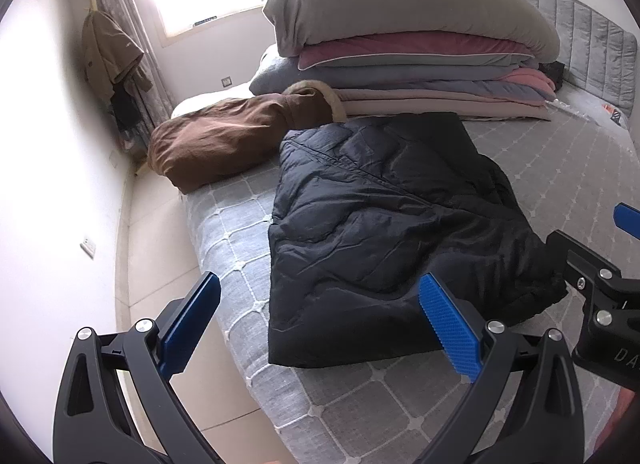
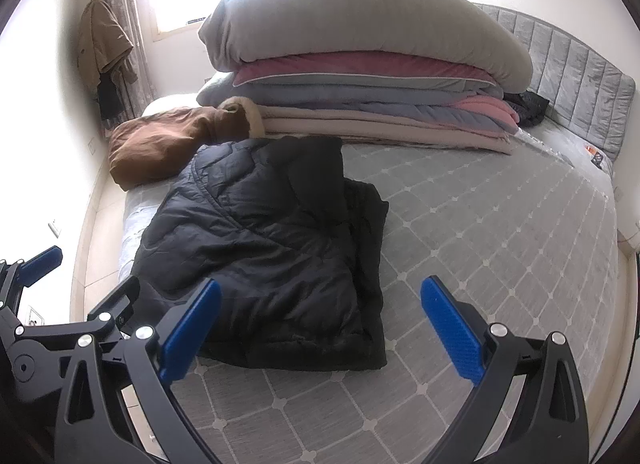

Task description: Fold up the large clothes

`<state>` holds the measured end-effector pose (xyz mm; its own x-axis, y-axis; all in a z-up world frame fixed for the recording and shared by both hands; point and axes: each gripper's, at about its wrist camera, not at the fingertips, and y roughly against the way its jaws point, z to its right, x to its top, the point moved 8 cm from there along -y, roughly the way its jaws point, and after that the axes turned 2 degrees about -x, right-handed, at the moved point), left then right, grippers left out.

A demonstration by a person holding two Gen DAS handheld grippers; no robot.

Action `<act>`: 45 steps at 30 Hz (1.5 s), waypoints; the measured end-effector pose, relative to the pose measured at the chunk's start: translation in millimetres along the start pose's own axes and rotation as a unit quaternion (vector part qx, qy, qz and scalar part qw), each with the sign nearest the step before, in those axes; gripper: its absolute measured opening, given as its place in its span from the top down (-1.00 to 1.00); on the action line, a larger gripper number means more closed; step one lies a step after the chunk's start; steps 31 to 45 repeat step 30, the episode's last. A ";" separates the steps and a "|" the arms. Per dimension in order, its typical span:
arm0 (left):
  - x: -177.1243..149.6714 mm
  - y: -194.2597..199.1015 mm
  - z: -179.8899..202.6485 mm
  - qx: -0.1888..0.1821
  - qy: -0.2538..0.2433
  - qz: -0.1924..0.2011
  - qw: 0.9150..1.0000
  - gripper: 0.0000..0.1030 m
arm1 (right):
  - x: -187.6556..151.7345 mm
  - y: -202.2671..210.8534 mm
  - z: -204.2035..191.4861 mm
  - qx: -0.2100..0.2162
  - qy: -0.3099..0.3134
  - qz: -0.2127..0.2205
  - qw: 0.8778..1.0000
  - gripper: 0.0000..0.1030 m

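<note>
A black padded jacket point(image 1: 384, 224) lies folded into a rough rectangle on the grey checked bed point(image 1: 540, 168), near the bed's left edge and close to its near edge, its long axis running from the near edge back toward the stack of folded bedding point(image 1: 408, 44) at the far side. Both tools hang above the near edge with their jaws spread wide and nothing between the blue pads. The left gripper point(image 1: 320, 328) points at the jacket's near left corner, one finger over the bare strip of bed along the left edge and the other over the jacket's near hem; none of its pads appears to touch cloth. The right gripper point(image 2: 320, 328) sits just beside it to the right, straddling the jacket's near right corner, with its outer finger over open bed. Seen from the right wrist, a thicker layer juts out along the jacket's right side, so that edge looks the less tidy. The jacket lies straight ahead of both tools and slightly left of the pair, which puts the left gripper nearer its bulk. A brown coat point(image 1: 224, 140) sits bundled at the far left corner, just beside the jacket's far end. A headboard point(image 1: 592, 52) closes the bed's right side.
</note>
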<state>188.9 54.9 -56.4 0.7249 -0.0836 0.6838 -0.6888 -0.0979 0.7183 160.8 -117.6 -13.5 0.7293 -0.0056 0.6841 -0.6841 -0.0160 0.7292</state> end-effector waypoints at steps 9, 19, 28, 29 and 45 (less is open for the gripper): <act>-10.6 7.4 10.2 -0.124 0.041 0.011 0.991 -0.86 | 6.8 14.6 -1.1 0.029 0.006 0.044 0.999 -0.87; -4.1 26.9 6.8 -0.118 0.049 0.073 0.989 -0.87 | 12.2 24.9 8.5 0.033 -0.010 0.072 0.997 -0.87; -1.2 27.4 8.7 -0.085 0.032 0.073 0.993 -0.86 | 8.6 27.4 15.9 0.017 -0.002 0.080 0.997 -0.87; -2.1 27.1 9.6 -0.086 0.029 0.071 0.993 -0.87 | 8.3 27.6 17.4 0.017 -0.004 0.080 0.997 -0.87; -3.2 26.6 10.4 -0.086 0.028 0.070 0.993 -0.87 | 7.9 27.6 18.7 0.018 -0.005 0.080 0.997 -0.87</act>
